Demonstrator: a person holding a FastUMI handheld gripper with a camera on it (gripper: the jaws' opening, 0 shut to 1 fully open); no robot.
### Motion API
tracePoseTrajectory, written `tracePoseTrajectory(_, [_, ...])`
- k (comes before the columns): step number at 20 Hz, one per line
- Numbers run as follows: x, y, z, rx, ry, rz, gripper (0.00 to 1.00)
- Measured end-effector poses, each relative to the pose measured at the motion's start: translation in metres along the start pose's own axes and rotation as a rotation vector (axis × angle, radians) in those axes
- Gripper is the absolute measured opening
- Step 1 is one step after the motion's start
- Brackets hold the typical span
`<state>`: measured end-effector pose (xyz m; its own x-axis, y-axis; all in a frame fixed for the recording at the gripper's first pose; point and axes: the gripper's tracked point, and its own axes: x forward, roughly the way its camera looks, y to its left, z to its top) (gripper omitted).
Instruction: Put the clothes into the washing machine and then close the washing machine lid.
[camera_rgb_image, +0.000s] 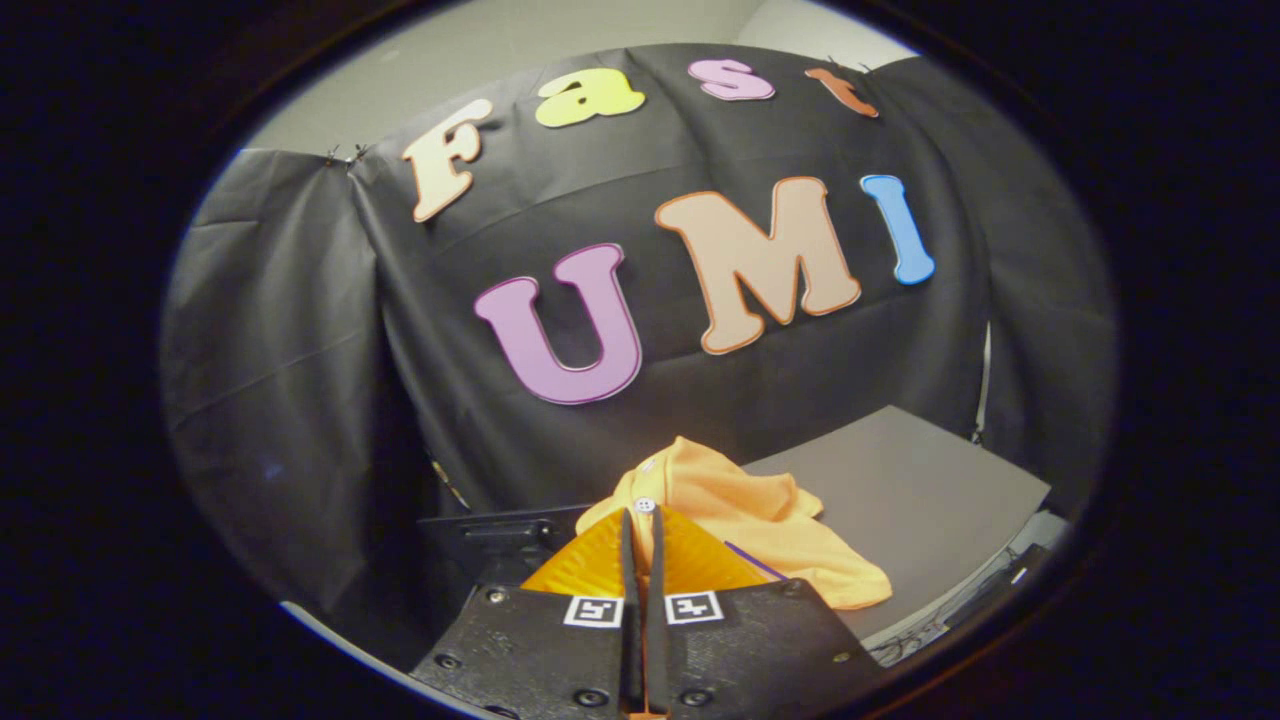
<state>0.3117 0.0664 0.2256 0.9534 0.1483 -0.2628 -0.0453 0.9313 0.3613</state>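
1. Clearly the biggest thing near the work is the grey tabletop (920, 480), one in number. It stretches beyond the tongs, to their right side, in front of the black cloth wall (300, 350).

2. Next in size is a dark box-like object (490, 545), one piece, standing just beside the tabletop and to the left of the tongs. It may be the washing machine or a part of it, but I cannot tell. No drum, no opening and no lid can be recognised from here.

3. Then the clothes: I count one orange garment (760, 510), crumpled, with one small white button (645, 504) on it. It lies on the near corner of the tabletop, just ahead of the tongs and a little to the right.

4. The tongs (641, 530) are one pair. Their two fingers stand almost together, with only a thin slit between them. The tips reach the edge of the orange cloth near the button. It could be that a fold of cloth is pinched between them, but the picture does not show this surely, so I cannot tell if they hold it.

5. My judgement of the progress: the task is at its beginning. The garment is on the tabletop, not inside any machine. What is left is to grip it firmly, carry it to the washing machine, drop it in, and close the lid.
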Motion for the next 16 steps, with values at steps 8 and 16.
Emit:
tracePoseTrajectory(8, [0.014, 0.103, -0.04, -0.001, 0.062, 0.124, 0.01])
tracePoseTrajectory(16, [0.042, 0.143, -0.11, -0.033, 0.159, 0.152, 0.01])
